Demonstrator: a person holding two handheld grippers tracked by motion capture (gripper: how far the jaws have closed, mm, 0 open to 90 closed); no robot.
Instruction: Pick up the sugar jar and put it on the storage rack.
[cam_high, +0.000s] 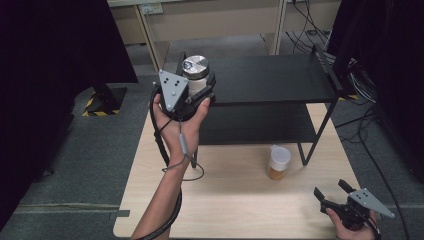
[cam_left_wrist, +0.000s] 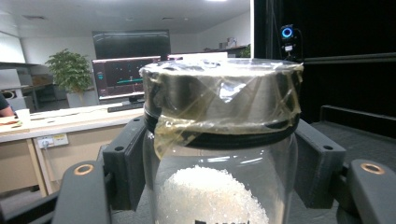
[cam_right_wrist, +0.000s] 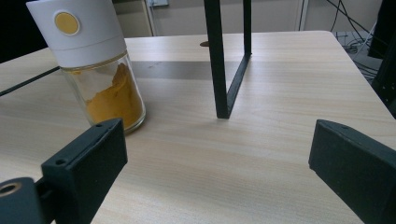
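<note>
My left gripper (cam_high: 200, 85) is raised at the left end of the black shelf's top board (cam_high: 270, 77), shut on a glass jar (cam_high: 196, 70) with a silver metal lid. In the left gripper view the jar (cam_left_wrist: 224, 186) holds white crystals, its taped lid (cam_left_wrist: 222, 93) sits between both jaws. A second jar with a white cap and orange powder (cam_high: 278, 162) stands on the wooden table in front of the shelf. My right gripper (cam_high: 331, 192) rests low at the table's near right corner, open with nothing in it. In the right gripper view the orange jar (cam_right_wrist: 93, 65) stands beyond the left jaw.
The black two-level shelf has a lower board (cam_high: 255, 125) and a thin right leg frame (cam_right_wrist: 224, 60) standing on the light wooden table (cam_high: 230, 200). Cables lie on the floor at the back right (cam_high: 310, 35). A dark curtain hangs at the left.
</note>
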